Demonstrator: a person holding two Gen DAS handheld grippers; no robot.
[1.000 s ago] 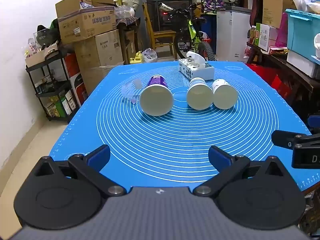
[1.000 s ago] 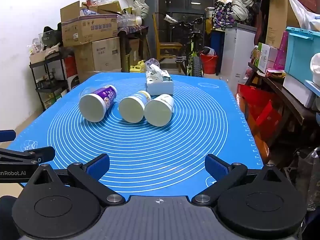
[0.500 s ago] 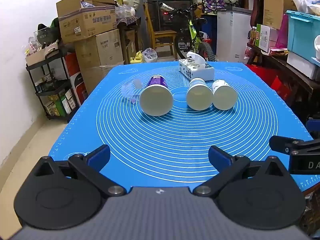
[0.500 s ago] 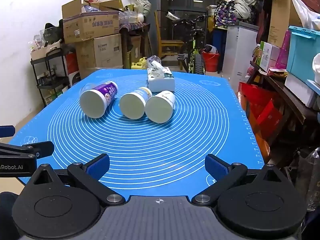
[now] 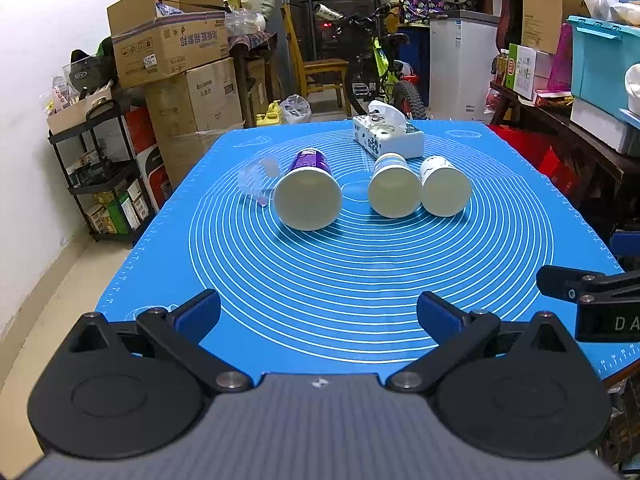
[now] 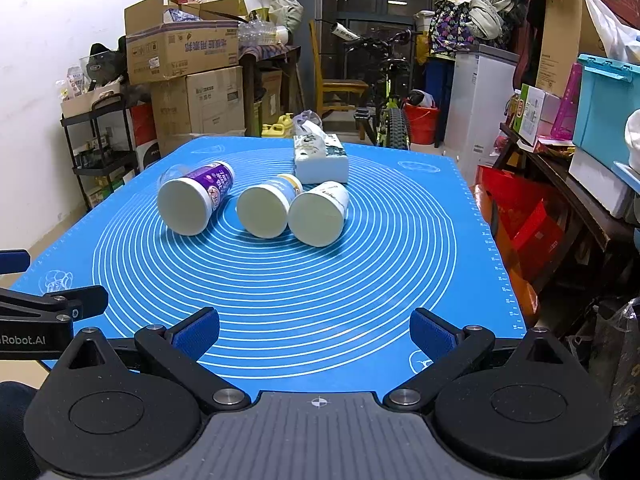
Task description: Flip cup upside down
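Three paper cups lie on their sides on the blue mat, mouths toward me: a purple cup at left, a blue-and-yellow cup in the middle, a white cup at right, touching the middle one. They also show in the right wrist view: purple, middle, white. A clear plastic cup lies left of the purple one. My left gripper is open and empty above the mat's near edge. My right gripper is open and empty, also at the near edge.
A tissue box stands behind the cups. The right gripper's body shows at the left view's right edge. Boxes and a black shelf stand left of the table; bins and a bench stand to the right.
The right gripper has moved a little forward and right, so the cups look closer in its view. The left gripper has barely moved. The cups have not moved.
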